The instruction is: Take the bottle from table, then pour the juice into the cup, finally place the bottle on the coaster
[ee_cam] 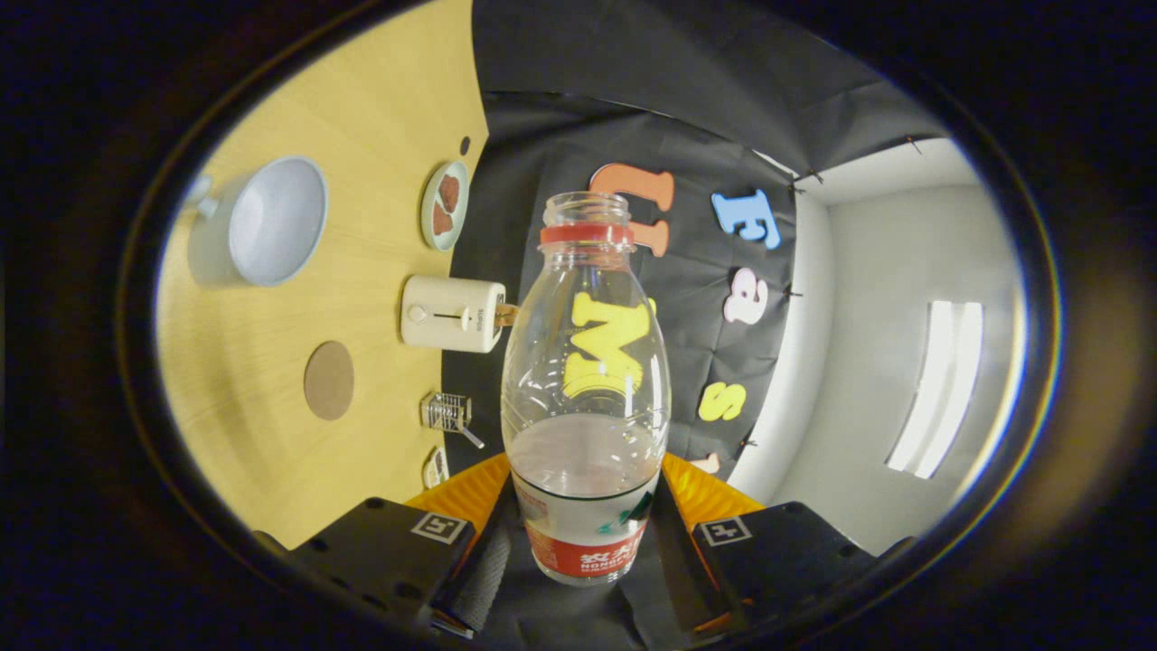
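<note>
Bottle (pixel 586 398) sits clamped between the fingers of the tool (pixel 586 551), uncapped, rolled sideways to the bench (pixel 271 434), a little liquid pooled low. The cup (pixel 271 220) and coaster (pixel 328 380) lie well beyond the fingers. Spilling looks likely if the tilt deepens before the mouth is over the cup. The smooth plastic could also twist in the grip.

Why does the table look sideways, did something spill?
No spill shows. The gripper, shut on the uncapped bottle, is turned sideways, so the table and cup look tipped. The juice sits low in the bottle.
</note>
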A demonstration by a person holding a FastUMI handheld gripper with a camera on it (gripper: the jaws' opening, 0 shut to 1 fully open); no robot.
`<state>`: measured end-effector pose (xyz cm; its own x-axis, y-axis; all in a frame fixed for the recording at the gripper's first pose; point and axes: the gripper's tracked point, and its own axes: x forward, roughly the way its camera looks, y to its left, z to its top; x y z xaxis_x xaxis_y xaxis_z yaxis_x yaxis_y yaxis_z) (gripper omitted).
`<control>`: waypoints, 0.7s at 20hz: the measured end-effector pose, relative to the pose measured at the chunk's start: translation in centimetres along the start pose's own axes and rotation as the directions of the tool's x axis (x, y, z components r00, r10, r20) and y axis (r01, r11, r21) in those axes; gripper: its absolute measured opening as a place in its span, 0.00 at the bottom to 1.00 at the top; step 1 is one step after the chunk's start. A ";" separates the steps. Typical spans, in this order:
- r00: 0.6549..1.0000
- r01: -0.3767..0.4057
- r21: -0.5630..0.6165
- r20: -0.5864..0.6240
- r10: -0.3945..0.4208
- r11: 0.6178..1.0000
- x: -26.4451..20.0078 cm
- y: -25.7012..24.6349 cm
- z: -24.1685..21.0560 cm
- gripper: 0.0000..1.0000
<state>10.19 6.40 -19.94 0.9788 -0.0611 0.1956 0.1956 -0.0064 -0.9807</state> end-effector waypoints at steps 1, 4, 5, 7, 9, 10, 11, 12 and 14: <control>1.000 -0.026 0.074 -0.015 0.027 0.997 0.3 0.4 -0.2 0.79; 0.989 -0.115 0.288 -0.059 0.137 0.951 0.2 1.7 -0.6 0.78; 0.986 -0.125 0.350 -0.063 0.157 0.928 0.8 1.6 -0.5 0.79; 0.980 -0.137 0.467 -0.066 0.189 0.874 0.7 1.1 -0.2 0.79; 0.967 -0.168 0.589 -0.056 0.247 0.791 0.3 1.3 0.2 0.79; 0.961 -0.174 0.644 -0.054 0.271 0.745 0.2 1.3 0.4 0.79; 0.953 -0.181 0.695 -0.050 0.298 0.696 0.2 1.2 0.4 0.79; 0.945 -0.182 0.743 -0.049 0.324 0.644 0.2 1.2 0.5 0.79; 0.934 -0.160 0.831 -0.047 0.354 0.533 0.6 -0.1 0.3 0.79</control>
<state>10.77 6.67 -19.73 0.9805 -0.1065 -0.1652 -0.0018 0.8355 -0.5494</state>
